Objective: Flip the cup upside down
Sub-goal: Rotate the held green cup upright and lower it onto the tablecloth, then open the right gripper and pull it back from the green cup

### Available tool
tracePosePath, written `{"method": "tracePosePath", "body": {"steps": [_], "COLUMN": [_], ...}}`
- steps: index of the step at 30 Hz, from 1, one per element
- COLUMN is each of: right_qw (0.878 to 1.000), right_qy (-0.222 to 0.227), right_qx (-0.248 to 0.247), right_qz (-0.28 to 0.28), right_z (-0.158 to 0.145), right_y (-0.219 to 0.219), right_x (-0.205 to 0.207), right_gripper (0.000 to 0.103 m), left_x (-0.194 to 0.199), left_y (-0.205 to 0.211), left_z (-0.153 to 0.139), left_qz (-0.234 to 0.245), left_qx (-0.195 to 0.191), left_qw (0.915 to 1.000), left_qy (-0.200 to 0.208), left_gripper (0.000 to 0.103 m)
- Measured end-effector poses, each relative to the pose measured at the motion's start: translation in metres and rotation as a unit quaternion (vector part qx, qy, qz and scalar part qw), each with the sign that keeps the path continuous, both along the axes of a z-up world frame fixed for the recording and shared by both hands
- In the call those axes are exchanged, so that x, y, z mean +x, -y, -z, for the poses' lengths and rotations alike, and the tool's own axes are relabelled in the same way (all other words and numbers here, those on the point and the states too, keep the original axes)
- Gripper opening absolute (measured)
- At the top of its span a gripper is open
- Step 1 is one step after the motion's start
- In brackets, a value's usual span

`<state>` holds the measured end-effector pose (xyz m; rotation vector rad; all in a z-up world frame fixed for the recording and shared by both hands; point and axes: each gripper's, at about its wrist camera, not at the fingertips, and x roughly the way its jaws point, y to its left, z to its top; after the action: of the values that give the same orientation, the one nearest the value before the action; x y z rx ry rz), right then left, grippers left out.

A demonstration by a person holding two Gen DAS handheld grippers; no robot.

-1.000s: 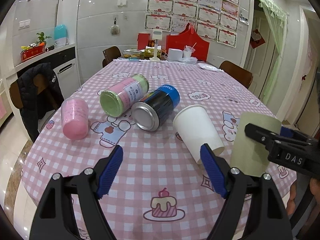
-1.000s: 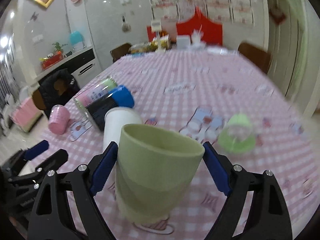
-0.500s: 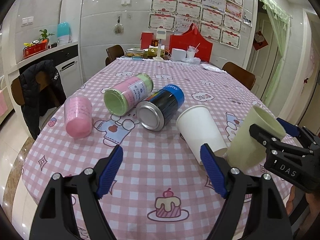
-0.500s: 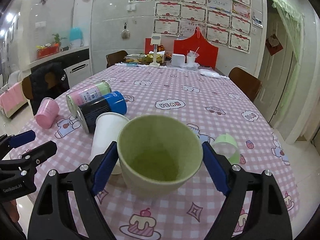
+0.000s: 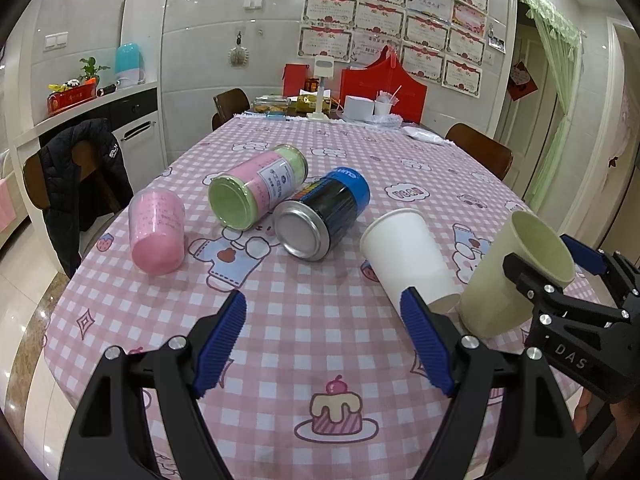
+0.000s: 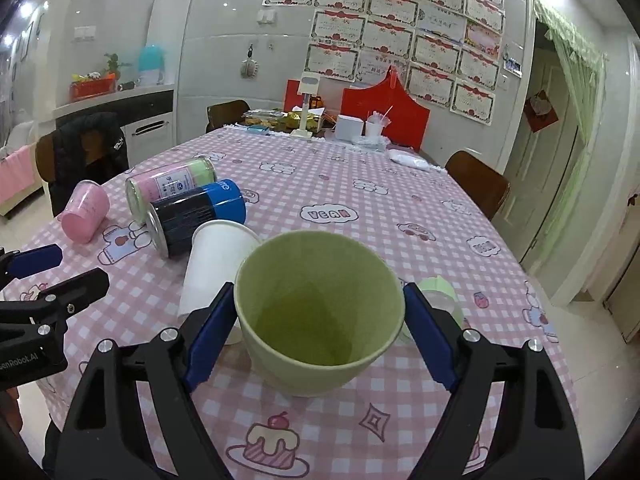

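Observation:
A pale green cup (image 6: 320, 312) sits between the blue pads of my right gripper (image 6: 318, 332), which is shut on it near the rim. The cup's mouth faces the camera and its base points down toward the tablecloth. In the left wrist view the same cup (image 5: 516, 276) shows at the right, tilted with its mouth up and to the right, in the right gripper (image 5: 560, 280). My left gripper (image 5: 324, 344) is open and empty above the tablecloth, near the front edge.
A white paper cup (image 5: 408, 256) lies beside the green cup. A blue-lidded black can (image 5: 320, 216), a pink-and-green jar (image 5: 256, 188) and a pink cup (image 5: 158, 232) lie further left. A small green lid-like thing (image 6: 440, 300) sits right of the held cup. Chairs (image 5: 480, 152) surround the table.
The right gripper has turned the green cup from upright side-on to mouth facing its camera. In the left view the cup has tilted and dropped toward the table. The left gripper has barely moved.

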<state>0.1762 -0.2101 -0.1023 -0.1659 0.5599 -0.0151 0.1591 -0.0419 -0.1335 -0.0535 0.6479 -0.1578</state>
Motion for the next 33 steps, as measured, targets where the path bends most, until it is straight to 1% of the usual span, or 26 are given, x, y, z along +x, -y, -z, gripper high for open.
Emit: {"method": "tracePosePath", "body": {"steps": [6,8,10,15,20,22,26,33], "right_qw": [1.0,1.0,0.999,0.999,0.998,0.998,0.996,0.992], "right_qy": [0.006,0.021,0.032,0.041,0.051,0.06,0.078,0.115], "right_qx": [0.005,0.005,0.004,0.012,0.028,0.031,0.034,0.044], "right_qz": [0.003,0.005,0.006,0.002,0.0,-0.001,-0.005,-0.009], "right_z": [0.001,-0.002,-0.006,-0.012,-0.019,-0.025,-0.037,-0.063], "right_y": [0.001,0.001,0.0,0.0,0.004,0.004,0.003,0.004], "right_x": [-0.003,-0.007,-0.01,-0.016,-0.025,-0.031,-0.043,-0.07], "right_gripper": [0.079,0.079,0.084,0.085,0.085,0.088,0.088,0.09], "left_x": [-0.001,-0.003,-0.004,-0.008,-0.017,-0.021,-0.031,-0.056], "left_y": [0.001,0.0,-0.001,-0.002,-0.004,-0.003,0.0,0.0], "left_z": [-0.001,-0.002,-0.003,-0.009,-0.019,-0.024,-0.034,-0.057], "left_qz": [-0.002,-0.003,-0.004,-0.008,-0.011,-0.01,-0.007,-0.007], "left_qx": [0.0,-0.001,-0.001,-0.002,-0.001,0.0,0.006,0.004], "left_qw": [1.0,1.0,1.0,0.9999,0.9997,0.9995,0.999,0.9968], "left_qy": [0.001,0.002,0.003,0.008,0.023,0.03,0.044,0.079], "left_gripper": [0.078,0.078,0.078,0.078,0.078,0.078,0.079,0.08]}}
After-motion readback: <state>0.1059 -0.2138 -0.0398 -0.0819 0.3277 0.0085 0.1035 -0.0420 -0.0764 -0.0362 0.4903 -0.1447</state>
